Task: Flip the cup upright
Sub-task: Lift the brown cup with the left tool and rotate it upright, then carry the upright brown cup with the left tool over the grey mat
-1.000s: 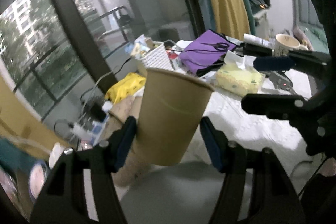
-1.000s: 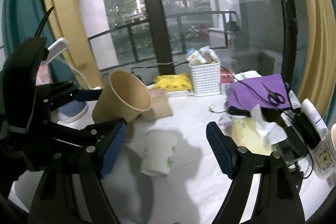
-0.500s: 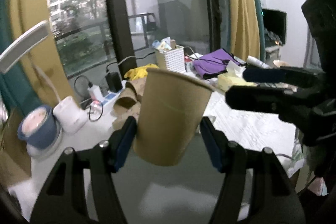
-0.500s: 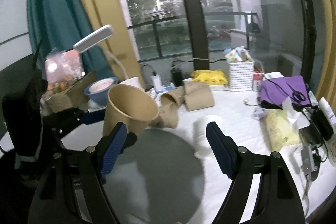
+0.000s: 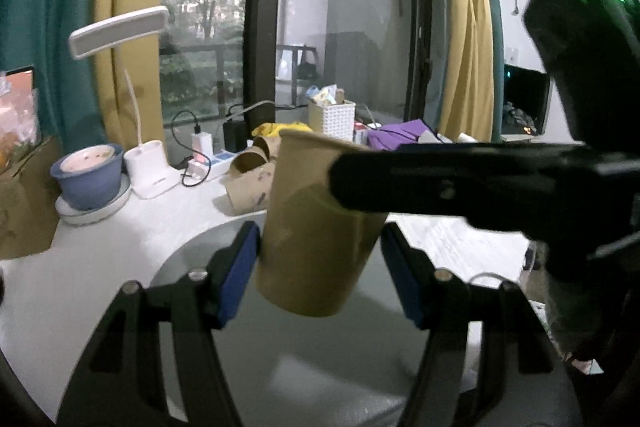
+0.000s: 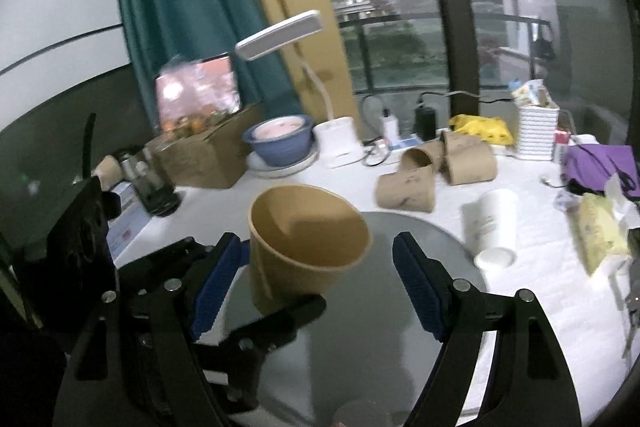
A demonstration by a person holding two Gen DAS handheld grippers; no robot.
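Observation:
A brown paper cup (image 5: 316,227) stands mouth up, slightly tilted, between the blue pads of my left gripper (image 5: 320,267), which is shut on it above a grey round mat (image 5: 320,367). The right wrist view shows the same cup (image 6: 304,247) from above, its open mouth facing up. My right gripper (image 6: 316,283) is open around the cup without pressing it; one of its fingers crosses in front of the cup in the left wrist view (image 5: 460,183).
Several brown cups (image 6: 436,163) and a white cup (image 6: 494,227) lie on their sides on the white tablecloth. A blue bowl (image 6: 280,143), a white desk lamp (image 6: 336,143), a cardboard box (image 6: 204,155), a white basket (image 6: 538,131) and purple cloth (image 6: 600,163) line the back.
My left gripper has swung left with the cup, bringing it nearly upright over the grey mat. My right gripper has moved in until its open fingers flank the cup.

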